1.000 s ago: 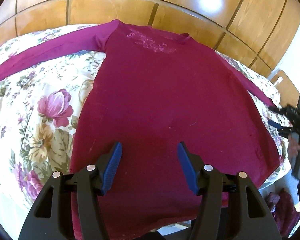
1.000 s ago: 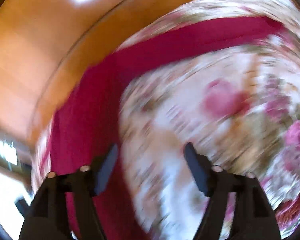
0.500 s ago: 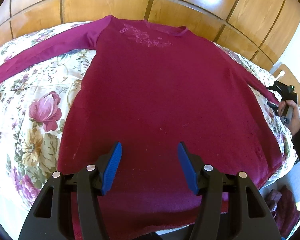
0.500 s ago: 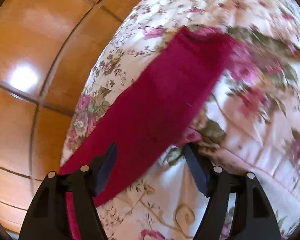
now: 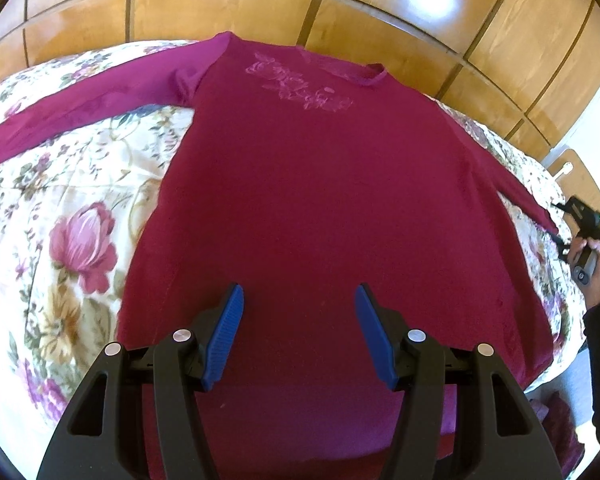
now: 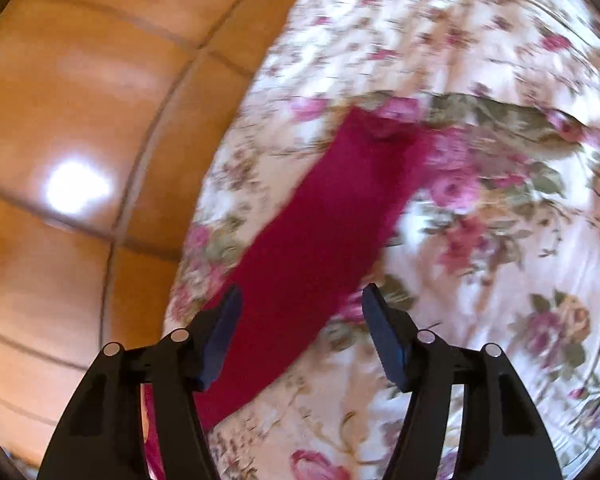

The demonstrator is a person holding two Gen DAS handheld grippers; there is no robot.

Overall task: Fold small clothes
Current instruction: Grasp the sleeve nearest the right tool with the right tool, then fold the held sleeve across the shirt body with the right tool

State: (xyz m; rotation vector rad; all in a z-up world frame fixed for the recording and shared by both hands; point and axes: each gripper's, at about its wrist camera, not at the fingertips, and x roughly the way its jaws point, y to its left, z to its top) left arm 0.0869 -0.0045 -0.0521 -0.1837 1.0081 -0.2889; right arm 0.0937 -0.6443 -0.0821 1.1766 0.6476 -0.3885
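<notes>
A magenta long-sleeved shirt (image 5: 320, 184) lies flat on the floral bedspread (image 5: 60, 208), neck far and hem near. My left gripper (image 5: 298, 332) hovers open above the shirt's lower part, nothing between its blue pads. The left sleeve (image 5: 80, 108) stretches out to the left. At the far right a hand holds my right gripper (image 5: 556, 220) by the right sleeve's end. In the right wrist view this sleeve (image 6: 332, 232) runs diagonally, its cuff (image 6: 384, 120) ahead. The jaws of the right gripper (image 6: 300, 332) are closing, with the sleeve lying below and between them, the pads not pressing it.
Wooden wall panels (image 5: 380, 12) stand behind the bed. A wooden chair or small table (image 5: 580, 184) is at the bed's right side. Dark red clothes (image 5: 556, 420) lie low at the right. The bed's edge drops away on the right.
The right gripper swung and rolled from the shirt's side over to the right sleeve near its cuff, and its jaws narrowed. The left gripper drifted a little; its jaws kept their width.
</notes>
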